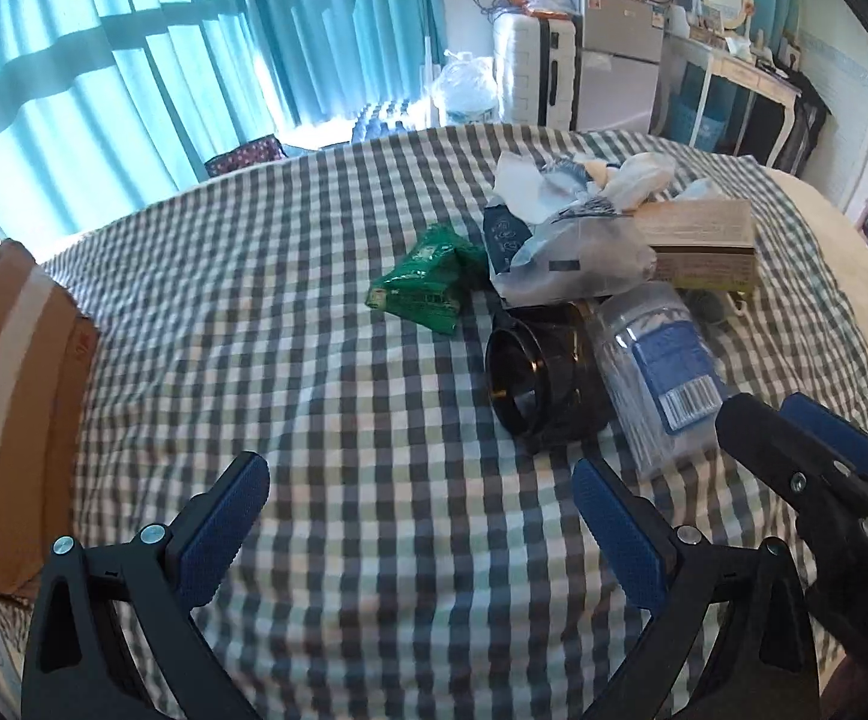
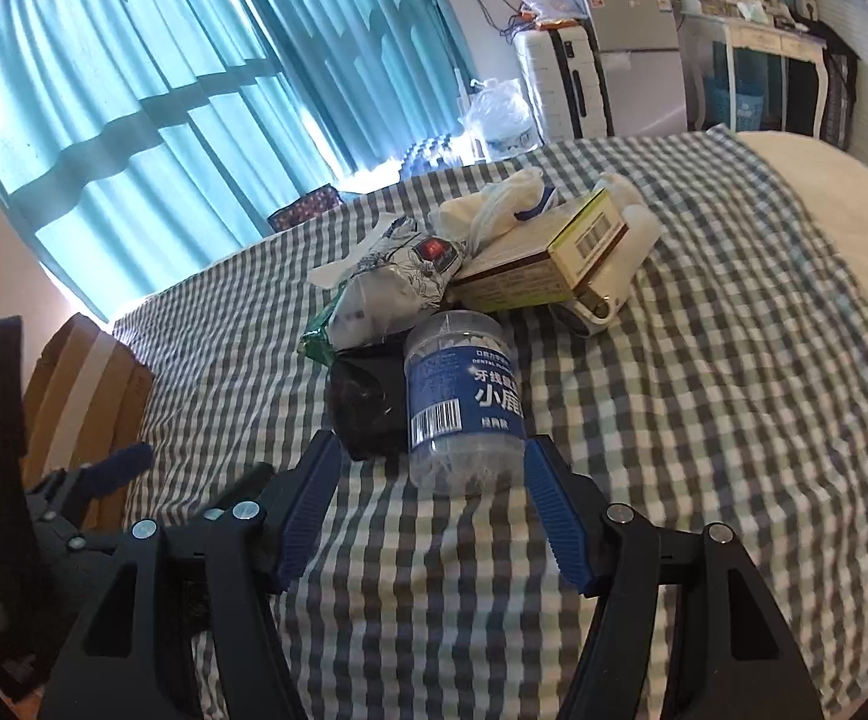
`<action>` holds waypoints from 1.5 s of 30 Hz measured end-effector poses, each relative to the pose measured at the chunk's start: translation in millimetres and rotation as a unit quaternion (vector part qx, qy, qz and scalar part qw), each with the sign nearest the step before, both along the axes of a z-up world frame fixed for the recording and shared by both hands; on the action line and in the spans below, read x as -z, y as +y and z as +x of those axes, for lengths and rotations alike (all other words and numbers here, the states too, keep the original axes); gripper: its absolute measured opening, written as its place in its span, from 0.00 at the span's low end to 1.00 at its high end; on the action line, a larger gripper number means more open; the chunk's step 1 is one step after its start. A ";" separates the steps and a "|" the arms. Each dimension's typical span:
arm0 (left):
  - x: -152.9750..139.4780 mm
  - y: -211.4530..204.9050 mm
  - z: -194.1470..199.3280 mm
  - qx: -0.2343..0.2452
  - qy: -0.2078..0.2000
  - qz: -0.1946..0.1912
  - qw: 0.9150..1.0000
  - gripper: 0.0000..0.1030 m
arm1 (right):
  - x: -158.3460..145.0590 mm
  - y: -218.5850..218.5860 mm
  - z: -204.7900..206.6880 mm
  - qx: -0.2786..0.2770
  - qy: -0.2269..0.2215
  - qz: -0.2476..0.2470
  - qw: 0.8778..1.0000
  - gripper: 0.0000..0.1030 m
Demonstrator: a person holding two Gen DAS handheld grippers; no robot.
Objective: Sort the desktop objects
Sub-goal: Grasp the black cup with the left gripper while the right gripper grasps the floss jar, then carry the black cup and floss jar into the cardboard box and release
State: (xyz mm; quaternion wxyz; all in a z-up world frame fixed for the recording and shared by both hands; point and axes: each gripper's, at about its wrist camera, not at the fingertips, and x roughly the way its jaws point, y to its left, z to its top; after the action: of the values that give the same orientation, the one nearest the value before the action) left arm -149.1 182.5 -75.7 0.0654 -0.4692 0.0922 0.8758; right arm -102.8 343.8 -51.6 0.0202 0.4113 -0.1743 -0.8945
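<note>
Floss-pick jar (image 2: 464, 402), lying on its side at centre frame on the checked cloth (image 2: 704, 420), looks light, rigid and slick; take it across the labelled middle. Right gripper (image 2: 428, 516) and left gripper (image 1: 416, 516) both gape empty.

Each claw (image 1: 419, 519) (image 2: 431, 516) has black angular arms, silver screws and ribbed blue pads (image 2: 554, 516).

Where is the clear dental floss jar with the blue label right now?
The floss jar lies on the checked cloth, against the black container, just ahead of the open right gripper.
</note>
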 end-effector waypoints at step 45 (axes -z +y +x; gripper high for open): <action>14.1 -8.4 -30.1 0.017 0.004 0.049 0.999 0.27 | 36.3 65.3 12.5 0.111 -0.034 -0.051 0.992 0.60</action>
State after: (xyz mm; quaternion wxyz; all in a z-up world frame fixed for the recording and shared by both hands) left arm -179.2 174.1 -89.9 0.1028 -0.4599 0.0576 0.8801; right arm -90.3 409.1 -88.0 -0.0646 0.4181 -0.2650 -0.8665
